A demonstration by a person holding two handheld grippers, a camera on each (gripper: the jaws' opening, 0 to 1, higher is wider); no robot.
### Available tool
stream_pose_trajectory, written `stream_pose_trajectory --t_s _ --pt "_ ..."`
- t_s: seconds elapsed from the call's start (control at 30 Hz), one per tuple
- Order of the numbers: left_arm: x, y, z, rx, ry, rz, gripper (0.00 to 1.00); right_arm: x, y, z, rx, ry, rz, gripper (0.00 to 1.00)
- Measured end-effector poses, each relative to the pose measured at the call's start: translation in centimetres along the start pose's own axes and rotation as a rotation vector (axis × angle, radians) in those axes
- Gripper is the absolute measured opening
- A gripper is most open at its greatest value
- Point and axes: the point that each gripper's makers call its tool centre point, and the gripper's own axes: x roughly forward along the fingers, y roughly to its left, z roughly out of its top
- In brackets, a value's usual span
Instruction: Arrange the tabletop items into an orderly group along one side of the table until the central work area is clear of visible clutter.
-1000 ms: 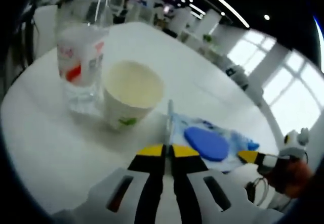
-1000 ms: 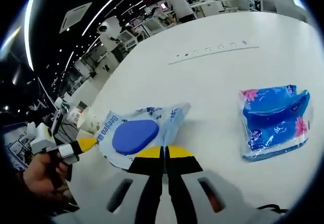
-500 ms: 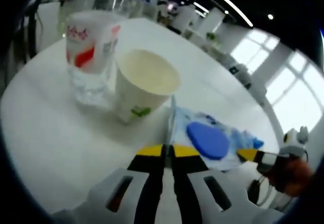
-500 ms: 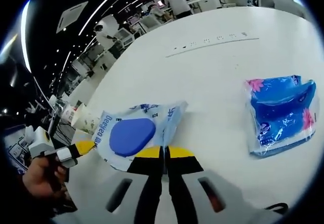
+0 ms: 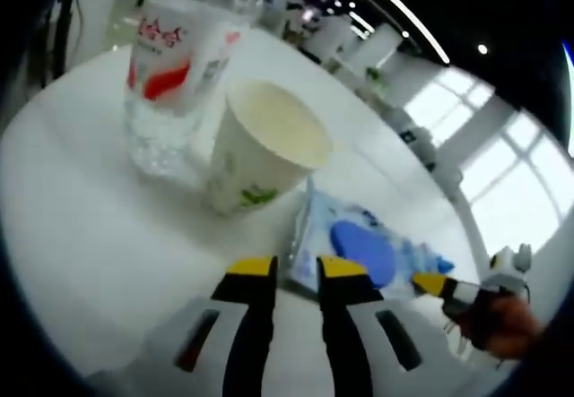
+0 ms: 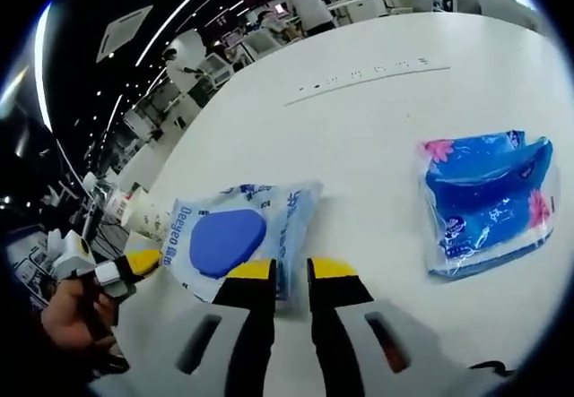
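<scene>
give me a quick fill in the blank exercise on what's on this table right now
1. The flat wet-wipes pack has a round flap coloured ____.
2. In the left gripper view, the white paper cup stands beside a clear ____ tumbler holding a red-and-white pouch.
3. The left tool has its jaws ____, with the edge of the wipes pack between them.
4. The blue tissue packet has ____ flowers printed at its corners.

Missing words: blue; glass; open; pink

wet-wipe pack (image 6: 235, 238) | brand "Deeyeo" on wrapper | bottle label (image 5: 175, 52) | red characters, unreadable
</scene>
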Motion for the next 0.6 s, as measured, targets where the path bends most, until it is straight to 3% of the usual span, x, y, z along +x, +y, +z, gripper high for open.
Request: stream_pose_trajectory --t_s 0.33,0.6 --pt "-1.2 -0.8 -0.1 0.070 0.023 -0.025 0.43 -1.2 0.6 0.6 -0.016 -0.029 0.024 0.34" --pt "-2.9 -1.4 0.2 0.079 0.015 -0.037 0.49 -2.5 1.2 0.9 -0.041 -0.041 0.040 0.45"
